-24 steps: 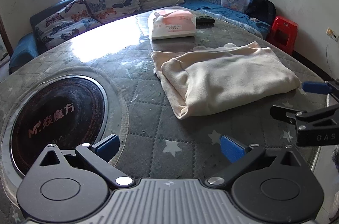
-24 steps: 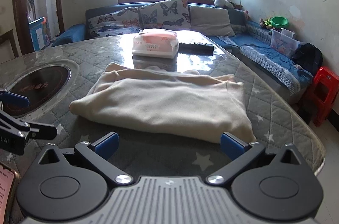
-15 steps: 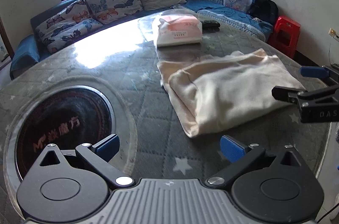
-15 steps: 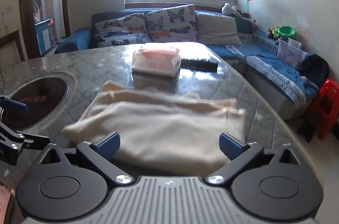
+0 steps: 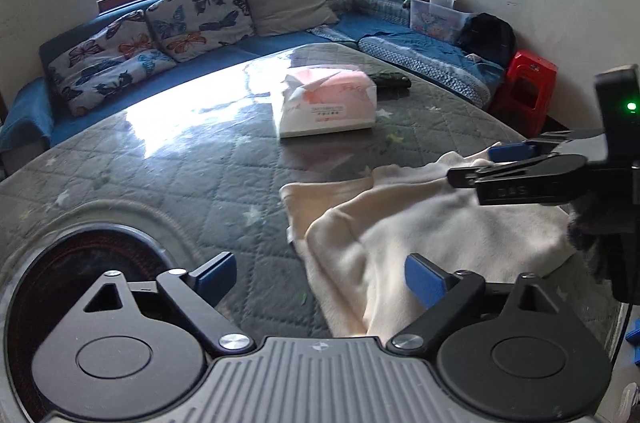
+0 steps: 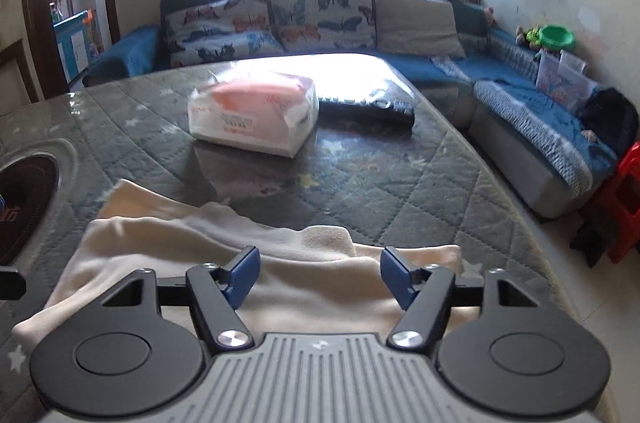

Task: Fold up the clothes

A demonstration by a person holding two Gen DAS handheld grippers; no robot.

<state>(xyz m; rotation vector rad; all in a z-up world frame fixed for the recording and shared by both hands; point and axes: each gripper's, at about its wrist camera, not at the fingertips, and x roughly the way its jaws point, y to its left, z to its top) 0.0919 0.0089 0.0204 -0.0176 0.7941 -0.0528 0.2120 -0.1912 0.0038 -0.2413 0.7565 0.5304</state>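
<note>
A cream folded garment lies on the quilted grey table near its front right edge. My left gripper is open wide at the garment's near left corner, with its right finger over the cloth and its left finger over bare table. My right gripper hovers low over the garment's far right part, jaws partly open, with cloth below and between them but no pad pressing on it. From the left wrist view the right gripper shows side-on above the cloth's far edge.
A pink and white tissue pack and a black remote lie further back on the table. A round dark hob is set into it on the left. A blue sofa and a red stool stand beyond.
Both grippers have moved forward onto the garment. The right gripper's jaws have narrowed and now stand over the cloth. The left gripper has shifted toward the cloth's near left corner, still wide.
</note>
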